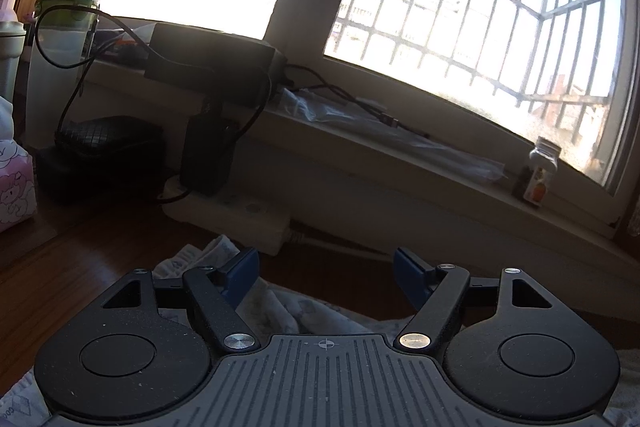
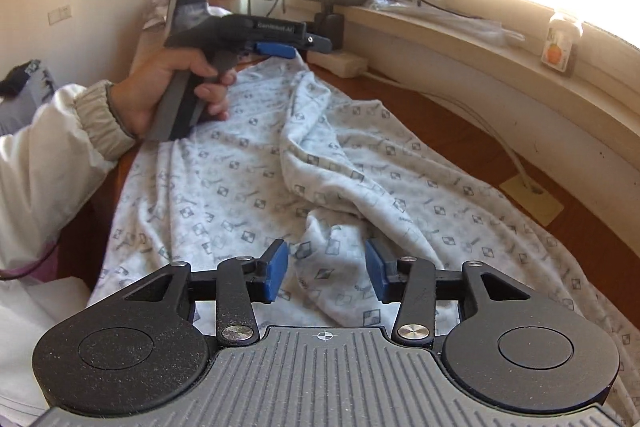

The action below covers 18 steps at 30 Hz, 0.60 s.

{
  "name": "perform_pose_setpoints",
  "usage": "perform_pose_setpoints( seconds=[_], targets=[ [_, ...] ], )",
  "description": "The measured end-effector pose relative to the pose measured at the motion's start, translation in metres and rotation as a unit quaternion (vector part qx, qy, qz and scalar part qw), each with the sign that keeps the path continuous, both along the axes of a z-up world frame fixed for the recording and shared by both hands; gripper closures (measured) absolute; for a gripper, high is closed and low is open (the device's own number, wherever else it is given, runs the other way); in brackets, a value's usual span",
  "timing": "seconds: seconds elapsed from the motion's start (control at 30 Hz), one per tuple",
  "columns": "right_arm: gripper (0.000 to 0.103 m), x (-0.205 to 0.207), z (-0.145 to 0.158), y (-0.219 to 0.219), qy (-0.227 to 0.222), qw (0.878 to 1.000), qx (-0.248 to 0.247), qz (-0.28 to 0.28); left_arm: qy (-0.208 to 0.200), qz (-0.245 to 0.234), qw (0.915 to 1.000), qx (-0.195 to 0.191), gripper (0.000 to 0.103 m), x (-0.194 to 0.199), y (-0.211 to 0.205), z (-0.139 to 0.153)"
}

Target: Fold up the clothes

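A pale garment (image 2: 248, 179) printed with small grey squares lies spread and wrinkled along the brown table (image 2: 460, 131). My right gripper (image 2: 326, 273) hovers over its near end with blue pads apart; a cloth ridge runs below the gap and neither pad presses it. At the garment's far end a hand (image 2: 160, 95) in a white sleeve holds my left gripper (image 2: 280, 50), just above the cloth's edge. In the left wrist view the left gripper (image 1: 326, 267) stands wide open, with rumpled garment (image 1: 288, 311) under it and nothing pinched.
A white power strip (image 1: 232, 215) lies by the wall past the garment's far end. The window sill carries a black box (image 1: 212, 59), cables and a small jar (image 1: 540, 171). A green-lidded bottle (image 1: 64, 27) stands at the far left. A beige card (image 2: 532, 201) lies right of the garment.
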State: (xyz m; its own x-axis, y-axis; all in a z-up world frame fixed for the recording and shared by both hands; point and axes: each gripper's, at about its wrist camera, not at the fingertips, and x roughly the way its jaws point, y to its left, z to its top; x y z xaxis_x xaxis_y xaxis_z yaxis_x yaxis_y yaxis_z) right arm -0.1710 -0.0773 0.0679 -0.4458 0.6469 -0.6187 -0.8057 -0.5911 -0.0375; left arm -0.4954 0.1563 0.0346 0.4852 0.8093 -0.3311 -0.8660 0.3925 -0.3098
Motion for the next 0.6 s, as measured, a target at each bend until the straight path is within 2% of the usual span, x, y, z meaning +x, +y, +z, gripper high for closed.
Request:
perform_pose_setpoints(
  seconds=[0.1,0.17,0.2,0.33,0.4,0.5,0.6],
  targets=[
    [0.062,-0.003,-0.008,0.008,-0.007,1.0,-0.005,-0.004,-0.001,0.0,1.0,-0.001,0.026,-0.001,0.0,0.0],
    [0.093,-0.001,-0.01,0.012,-0.02,1.0,0.0,-0.01,-0.001,0.001,1.0,-0.001,0.026,-0.001,0.0,0.0],
    [0.096,0.003,-0.007,0.015,-0.022,1.0,0.009,-0.014,-0.002,0.001,1.0,-0.001,0.026,-0.002,0.0,0.0],
    [0.097,0.034,0.012,0.035,-0.023,0.997,0.046,-0.053,-0.003,0.002,1.0,-0.001,0.026,-0.002,0.0,-0.001],
    [0.097,0.057,0.021,0.05,-0.028,0.992,0.072,-0.101,-0.002,0.002,1.0,-0.001,0.026,-0.001,0.0,-0.001],
    [0.097,0.095,0.021,0.074,-0.018,0.985,0.068,-0.157,0.0,0.001,1.0,0.0,0.026,-0.001,0.0,-0.001],
    [0.095,0.113,0.002,0.092,-0.014,0.979,0.024,-0.204,0.004,0.001,1.0,0.0,0.025,0.001,-0.001,0.0]
  ],
)
